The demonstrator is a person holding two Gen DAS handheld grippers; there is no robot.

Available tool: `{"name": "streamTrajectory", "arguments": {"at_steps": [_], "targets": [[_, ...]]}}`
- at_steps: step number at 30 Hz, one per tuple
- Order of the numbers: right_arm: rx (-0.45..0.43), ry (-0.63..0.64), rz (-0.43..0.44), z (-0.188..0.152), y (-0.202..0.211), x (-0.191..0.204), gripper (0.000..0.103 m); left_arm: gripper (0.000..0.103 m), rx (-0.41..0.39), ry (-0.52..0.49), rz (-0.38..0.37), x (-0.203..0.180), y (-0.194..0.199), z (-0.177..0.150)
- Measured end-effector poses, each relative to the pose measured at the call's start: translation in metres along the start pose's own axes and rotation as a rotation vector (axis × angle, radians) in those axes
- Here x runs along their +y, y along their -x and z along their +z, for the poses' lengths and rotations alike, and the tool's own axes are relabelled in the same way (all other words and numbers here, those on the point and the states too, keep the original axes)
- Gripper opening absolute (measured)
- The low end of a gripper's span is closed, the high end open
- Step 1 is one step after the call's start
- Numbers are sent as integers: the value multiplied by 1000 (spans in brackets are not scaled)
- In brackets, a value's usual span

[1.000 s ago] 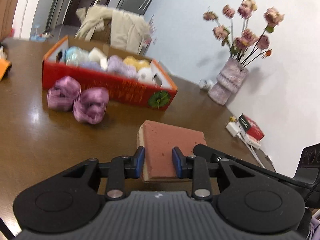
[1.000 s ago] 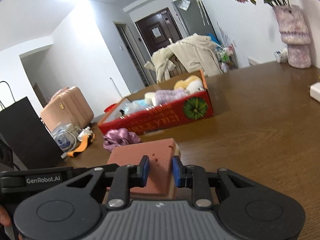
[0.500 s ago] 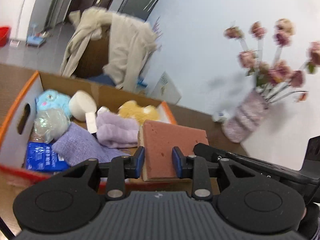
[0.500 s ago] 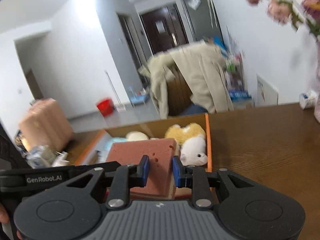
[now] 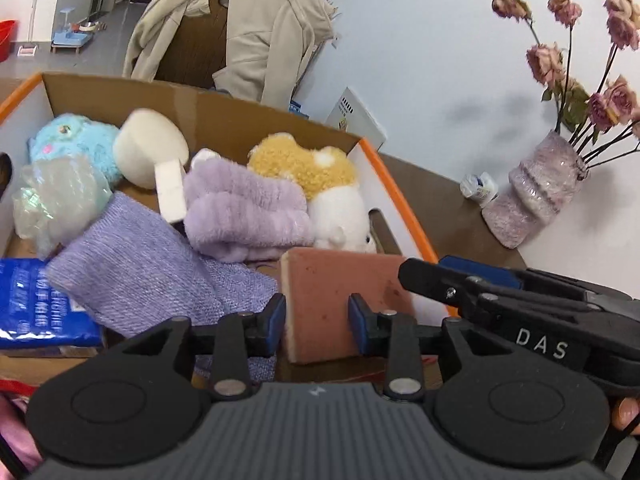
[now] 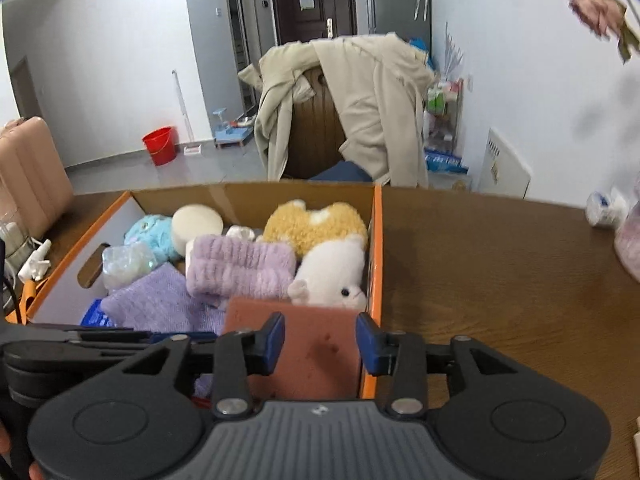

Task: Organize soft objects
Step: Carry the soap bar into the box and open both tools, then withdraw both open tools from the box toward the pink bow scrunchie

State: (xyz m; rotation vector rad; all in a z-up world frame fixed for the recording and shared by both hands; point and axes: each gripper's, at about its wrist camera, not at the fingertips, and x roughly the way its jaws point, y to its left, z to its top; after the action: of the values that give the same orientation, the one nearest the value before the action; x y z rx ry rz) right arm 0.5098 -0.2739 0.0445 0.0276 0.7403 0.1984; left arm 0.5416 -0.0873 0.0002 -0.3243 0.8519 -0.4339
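A reddish-pink sponge (image 5: 320, 288) (image 6: 316, 344) hangs over the near right corner of the orange-rimmed cardboard box (image 5: 404, 208) (image 6: 378, 240). My left gripper (image 5: 316, 320) still pinches one end, and its jaws are opening. My right gripper (image 6: 320, 340) is at the other end, its jaws opening and standing wider, with the sponge between the pads. In the left wrist view a finger (image 5: 460, 284) of the right gripper reaches in from the right. The box holds a yellow-and-white plush (image 5: 316, 168), a lilac towel (image 5: 244, 212), a purple knit cloth (image 5: 136, 264) and a blue plush (image 5: 76, 144).
On the brown table (image 6: 500, 280) right of the box stand a vase of dried roses (image 5: 532, 196) and a small white bottle (image 5: 480, 188). A chair draped with a beige coat (image 6: 360, 112) stands behind the box. A blue packet (image 5: 32, 304) lies in the box's near left corner.
Both grippers carried the sponge from above the bare table to over the box's near right corner. The right jaws have spread wider; the left look much the same.
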Motion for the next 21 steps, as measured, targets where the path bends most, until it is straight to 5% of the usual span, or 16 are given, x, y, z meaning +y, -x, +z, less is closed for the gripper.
{"name": "streamTrajectory", "arguments": {"at_steps": [5,13,21], "targets": [[-65,8,5,15,44,1,52,51,-95,-66,3,-10,54,7],[-159,28,16,11,137,6,67,76,-259,-248,178,-20,179,-11],[-247,47,40,-18,205,31,74,85,-341,-282,246,-15,266,-48]]}}
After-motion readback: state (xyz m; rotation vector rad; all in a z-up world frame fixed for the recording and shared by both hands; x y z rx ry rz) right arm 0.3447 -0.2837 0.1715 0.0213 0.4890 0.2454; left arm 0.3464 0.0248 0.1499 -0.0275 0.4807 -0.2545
